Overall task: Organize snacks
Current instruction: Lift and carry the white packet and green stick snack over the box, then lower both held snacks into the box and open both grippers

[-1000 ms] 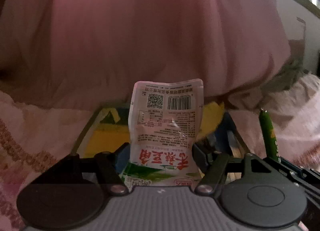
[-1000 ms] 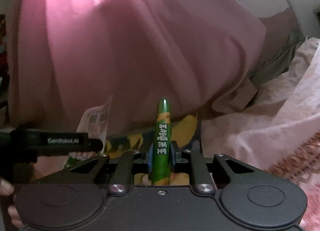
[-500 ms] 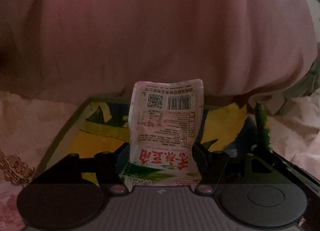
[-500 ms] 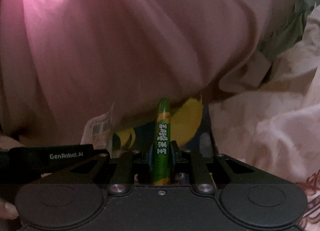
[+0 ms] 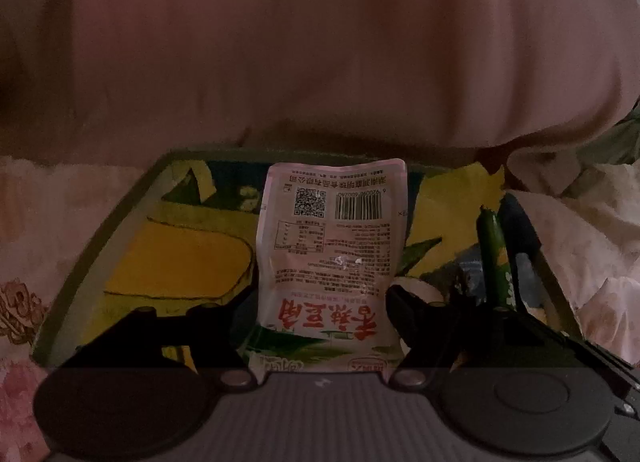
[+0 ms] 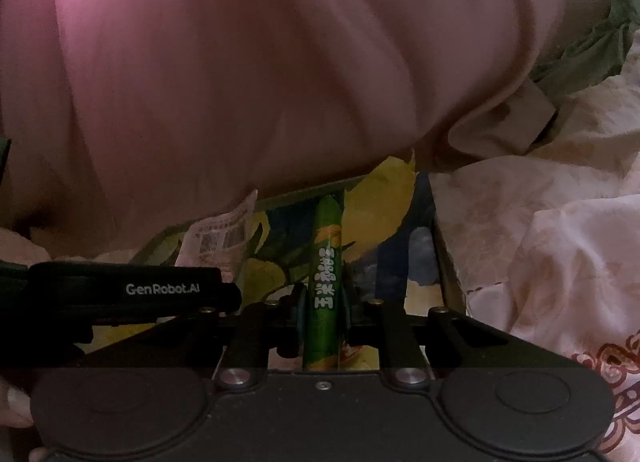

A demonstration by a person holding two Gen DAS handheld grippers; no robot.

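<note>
My left gripper [image 5: 320, 302] is shut on a white snack pouch [image 5: 332, 246] with a barcode, a QR code and red characters, held upright over a box [image 5: 120, 222] with a yellow and blue printed inside. My right gripper [image 6: 323, 302] is shut on a thin green snack stick [image 6: 326, 262] with white characters, also over the box [image 6: 440, 246]. The stick [image 5: 494, 258] and the right gripper show at the right of the left wrist view. The pouch [image 6: 224, 234] and the left gripper's black body show at the left of the right wrist view.
A large pink cloth [image 5: 320, 42] hangs close behind the box and fills the upper half of both views. Pale floral bedding [image 6: 540, 242] lies to the right of the box and also to its left [image 5: 40, 202]. A green cloth [image 6: 580, 50] lies at far right.
Both grippers have moved forward and lower over the box with their snacks still held. More of the box's printed inside now shows, and the pink cloth fills more of the view.
</note>
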